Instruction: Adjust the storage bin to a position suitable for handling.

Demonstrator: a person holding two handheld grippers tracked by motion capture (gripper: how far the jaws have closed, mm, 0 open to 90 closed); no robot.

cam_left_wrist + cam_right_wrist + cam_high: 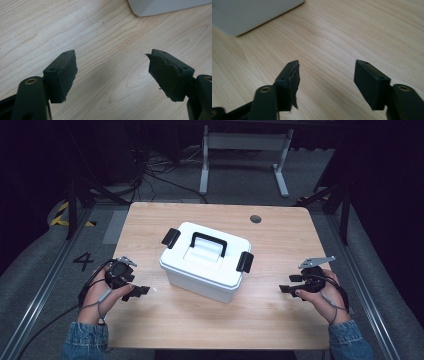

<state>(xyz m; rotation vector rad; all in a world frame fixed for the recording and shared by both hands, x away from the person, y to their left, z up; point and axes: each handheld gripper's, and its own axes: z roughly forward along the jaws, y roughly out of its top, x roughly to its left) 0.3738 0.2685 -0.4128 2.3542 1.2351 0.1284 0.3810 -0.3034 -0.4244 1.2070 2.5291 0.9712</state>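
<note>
A white lidded storage box stands in the middle of the wooden table. It has a black carry handle on top and a black latch at each end. My left gripper rests low at the table's left side, open, pointing toward the box with bare wood between its jaws. A corner of the box lies ahead of the left gripper. My right gripper sits at the right side, open, also facing the box. Ahead of the right gripper, the box wall lies at upper left.
A small dark round grommet is set in the table near its far edge. Beyond the table stand a white frame and loose cables on the floor. Bare wood surrounds the box on all sides.
</note>
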